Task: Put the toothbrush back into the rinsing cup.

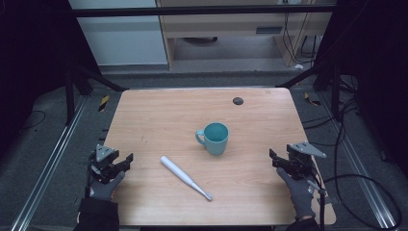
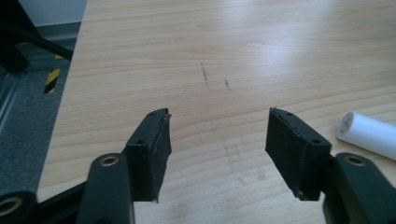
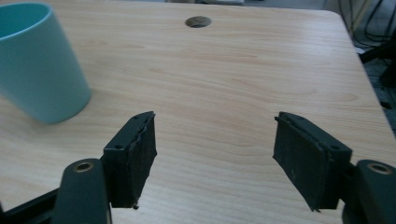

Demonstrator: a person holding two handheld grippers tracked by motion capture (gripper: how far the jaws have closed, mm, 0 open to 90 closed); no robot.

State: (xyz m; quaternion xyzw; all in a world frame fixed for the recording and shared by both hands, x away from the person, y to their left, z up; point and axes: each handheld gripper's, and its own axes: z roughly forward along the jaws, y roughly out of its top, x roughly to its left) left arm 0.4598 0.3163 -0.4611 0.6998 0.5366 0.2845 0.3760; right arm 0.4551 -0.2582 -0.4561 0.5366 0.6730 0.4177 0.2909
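Wooden table (image 1: 159,110), nothing started: your left gripper (image 1: 117,165) and right gripper (image 1: 279,161) hang released, wide either side of the teal mug (image 1: 214,138). That white toothbrush (image 1: 185,177) lies just near-left of it, still to grab.

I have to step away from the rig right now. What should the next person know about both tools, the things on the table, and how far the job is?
Left tool: open, holding nothing, at the table's left edge.
Right tool: open, holding nothing, at the right edge.
Teal cup: upright near the centre, handle to the left.
White toothbrush: flat on the table in front of the cup, nearer the left tool, lying diagonally.
Done: nothing yet; both things untouched.
Left: probably pick up the toothbrush and put it in the cup.
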